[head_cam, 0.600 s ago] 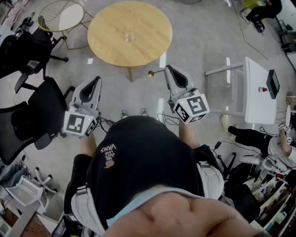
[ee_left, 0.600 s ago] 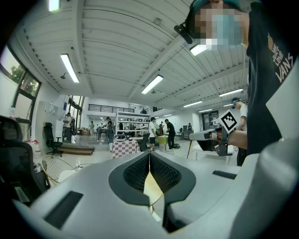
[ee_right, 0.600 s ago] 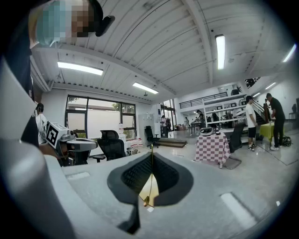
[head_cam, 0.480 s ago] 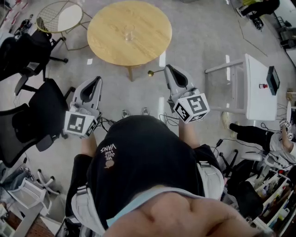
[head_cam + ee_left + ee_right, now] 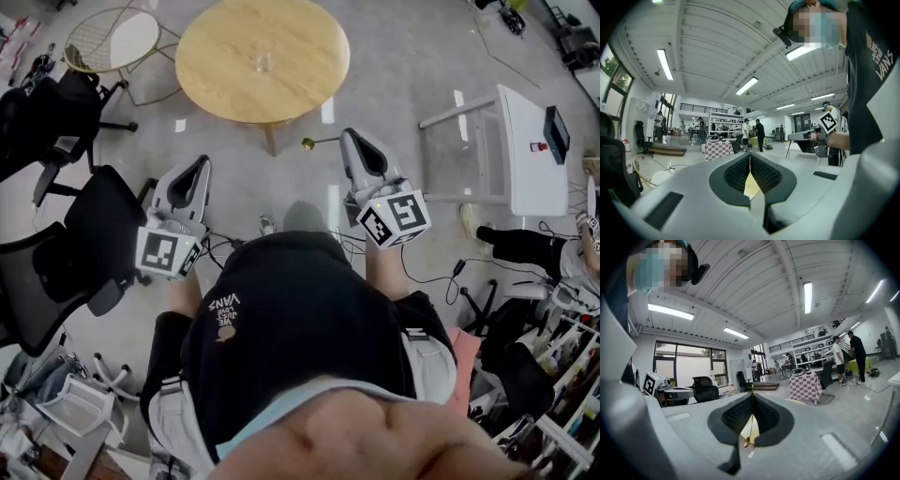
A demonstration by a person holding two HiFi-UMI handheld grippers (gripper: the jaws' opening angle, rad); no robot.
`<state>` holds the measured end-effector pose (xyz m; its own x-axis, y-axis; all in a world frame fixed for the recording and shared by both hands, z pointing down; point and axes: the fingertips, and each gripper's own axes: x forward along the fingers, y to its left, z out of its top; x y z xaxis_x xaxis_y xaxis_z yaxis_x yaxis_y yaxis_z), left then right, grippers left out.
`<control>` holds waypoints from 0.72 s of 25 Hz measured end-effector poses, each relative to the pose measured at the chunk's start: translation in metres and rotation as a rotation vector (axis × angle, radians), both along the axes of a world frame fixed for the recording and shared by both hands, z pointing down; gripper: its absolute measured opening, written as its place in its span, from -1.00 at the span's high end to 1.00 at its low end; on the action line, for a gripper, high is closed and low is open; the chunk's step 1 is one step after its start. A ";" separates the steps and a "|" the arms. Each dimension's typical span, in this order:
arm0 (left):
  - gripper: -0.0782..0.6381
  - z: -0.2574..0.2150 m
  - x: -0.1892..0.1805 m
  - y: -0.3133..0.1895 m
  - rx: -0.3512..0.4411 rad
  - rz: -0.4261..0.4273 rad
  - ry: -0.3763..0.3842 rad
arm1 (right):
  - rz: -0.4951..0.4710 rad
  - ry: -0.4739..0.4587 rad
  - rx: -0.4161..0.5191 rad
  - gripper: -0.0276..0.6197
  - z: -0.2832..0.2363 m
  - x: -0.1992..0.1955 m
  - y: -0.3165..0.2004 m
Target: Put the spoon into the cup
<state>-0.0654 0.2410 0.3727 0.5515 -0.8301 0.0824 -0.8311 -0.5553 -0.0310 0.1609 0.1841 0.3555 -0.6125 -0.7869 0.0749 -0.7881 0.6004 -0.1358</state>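
Spoon [image 5: 307, 143] was clamped at handle tip in R hand-held gripper [image 5: 752, 397]; judged light, stiff, slippery. L hand-held gripper [image 5: 749, 157] was closed, empty.

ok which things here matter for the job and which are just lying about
In the job: spoon, held in the right gripper; cup; round table under it.
Lying about: black chairs, wire side table, white desk.

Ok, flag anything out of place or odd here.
Nothing spilled or damaged. The cup stands upright on the round table; the spoon pokes from the shut right tongs. Only loose cables trail across the floor.
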 end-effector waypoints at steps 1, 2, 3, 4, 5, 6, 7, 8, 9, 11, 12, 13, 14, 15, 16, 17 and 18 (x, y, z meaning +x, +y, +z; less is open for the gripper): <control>0.79 0.001 -0.001 0.001 0.002 0.003 0.006 | 0.010 -0.002 -0.006 0.92 0.002 0.001 0.002; 0.79 0.003 -0.002 0.002 0.005 0.005 0.011 | 0.019 0.000 -0.011 0.92 0.004 0.002 0.004; 0.79 0.004 -0.003 0.003 0.007 0.007 0.016 | 0.025 0.005 -0.015 0.92 0.006 0.003 0.005; 0.79 0.004 -0.003 0.004 0.010 0.011 0.019 | 0.029 0.009 -0.020 0.92 0.007 0.003 0.007; 0.79 0.005 -0.003 0.005 0.012 0.018 0.021 | 0.033 0.013 -0.024 0.92 0.009 0.002 0.008; 0.79 0.006 -0.003 0.006 0.013 0.026 0.022 | 0.036 0.013 -0.027 0.92 0.009 0.002 0.008; 0.79 0.007 -0.004 0.005 0.011 0.033 0.022 | 0.040 0.012 -0.029 0.92 0.010 0.002 0.008; 0.79 0.008 -0.004 0.004 0.009 0.037 0.023 | 0.043 0.009 -0.031 0.92 0.010 0.002 0.007; 0.79 0.009 -0.004 0.003 0.008 0.039 0.025 | 0.045 0.006 -0.032 0.92 0.010 0.002 0.006; 0.79 0.009 -0.003 0.000 0.009 0.040 0.029 | 0.049 0.001 -0.035 0.92 0.011 0.003 0.003; 0.79 0.009 -0.004 -0.001 0.011 0.039 0.031 | 0.050 -0.001 -0.038 0.92 0.011 0.004 0.001; 0.79 0.009 -0.004 -0.003 0.012 0.036 0.033 | 0.050 -0.002 -0.040 0.92 0.012 0.004 -0.002; 0.79 0.009 -0.005 -0.006 0.013 0.031 0.037 | 0.049 -0.003 -0.041 0.92 0.013 0.005 -0.004; 0.79 0.009 -0.006 -0.008 0.014 0.027 0.041 | 0.047 -0.003 -0.041 0.92 0.013 0.005 -0.007; 0.79 0.009 -0.007 -0.010 0.015 0.026 0.044 | 0.045 -0.003 -0.040 0.92 0.014 0.005 -0.010; 0.79 0.008 -0.006 -0.012 0.017 0.028 0.046 | 0.044 -0.003 -0.038 0.92 0.013 0.004 -0.013; 0.79 0.008 -0.006 -0.014 0.021 0.032 0.048 | 0.042 -0.003 -0.036 0.92 0.013 0.004 -0.017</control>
